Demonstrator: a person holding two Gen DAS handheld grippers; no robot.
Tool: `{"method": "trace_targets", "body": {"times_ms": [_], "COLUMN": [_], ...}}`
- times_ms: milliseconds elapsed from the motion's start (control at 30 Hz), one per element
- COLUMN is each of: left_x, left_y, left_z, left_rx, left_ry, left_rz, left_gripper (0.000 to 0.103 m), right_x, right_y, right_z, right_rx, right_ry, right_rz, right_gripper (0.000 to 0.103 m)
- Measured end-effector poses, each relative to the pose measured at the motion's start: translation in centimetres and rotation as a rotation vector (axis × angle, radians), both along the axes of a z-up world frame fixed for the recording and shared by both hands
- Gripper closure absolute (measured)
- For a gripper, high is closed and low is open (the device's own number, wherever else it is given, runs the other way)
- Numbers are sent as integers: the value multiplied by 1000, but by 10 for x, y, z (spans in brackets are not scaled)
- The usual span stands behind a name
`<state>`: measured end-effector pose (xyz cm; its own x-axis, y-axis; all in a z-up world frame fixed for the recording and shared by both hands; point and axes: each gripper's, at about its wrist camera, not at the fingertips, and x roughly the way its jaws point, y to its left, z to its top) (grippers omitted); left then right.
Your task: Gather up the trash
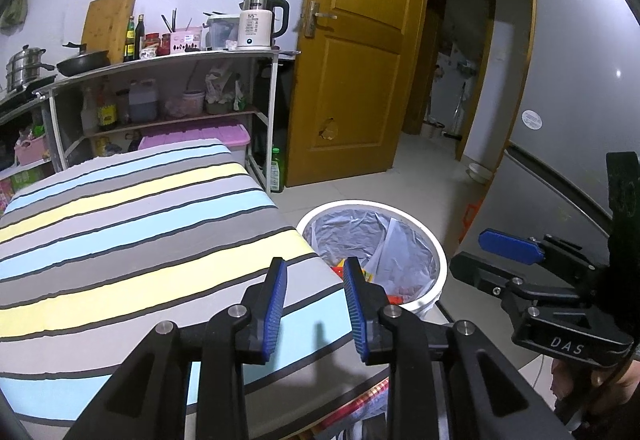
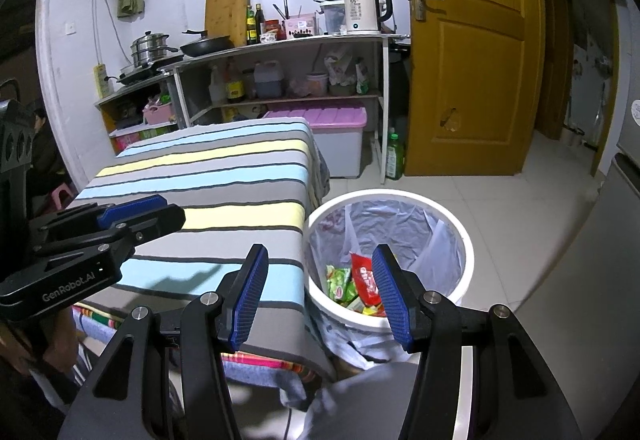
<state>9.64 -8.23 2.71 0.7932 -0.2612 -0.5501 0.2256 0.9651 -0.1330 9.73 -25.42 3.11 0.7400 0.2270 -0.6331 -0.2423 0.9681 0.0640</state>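
Snack wrappers (image 2: 354, 282) inside lined white bin (image 2: 468, 236)

White round trash bin (image 2: 464, 240) stood upright on tiled floor, just beside striped table corner. Lined with translucent grey bag (image 2: 404, 218). Green wrapper (image 2: 338, 282) and red wrapper (image 2: 365, 278) seen crumpled inside, near bottom.

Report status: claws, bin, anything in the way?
Left claw open, empty. Right claw open, empty. Wrappers in the white bin beside the striped table. Nothing in the way.
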Motion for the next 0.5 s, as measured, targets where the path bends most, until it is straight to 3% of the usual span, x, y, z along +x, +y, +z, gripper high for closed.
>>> {"method": "trace_targets", "body": {"times_ms": [500], "left_x": [-1], "left_y": [3], "left_z": [1], "left_rx": [1], "left_ry": [-3], "left_rz": [0], "left_gripper": [74], "right_x": [0], "right_y": [-1], "right_z": [0], "right_rx": [0], "right_ry": [3], "right_rz": [-1], "right_gripper": [48]}}
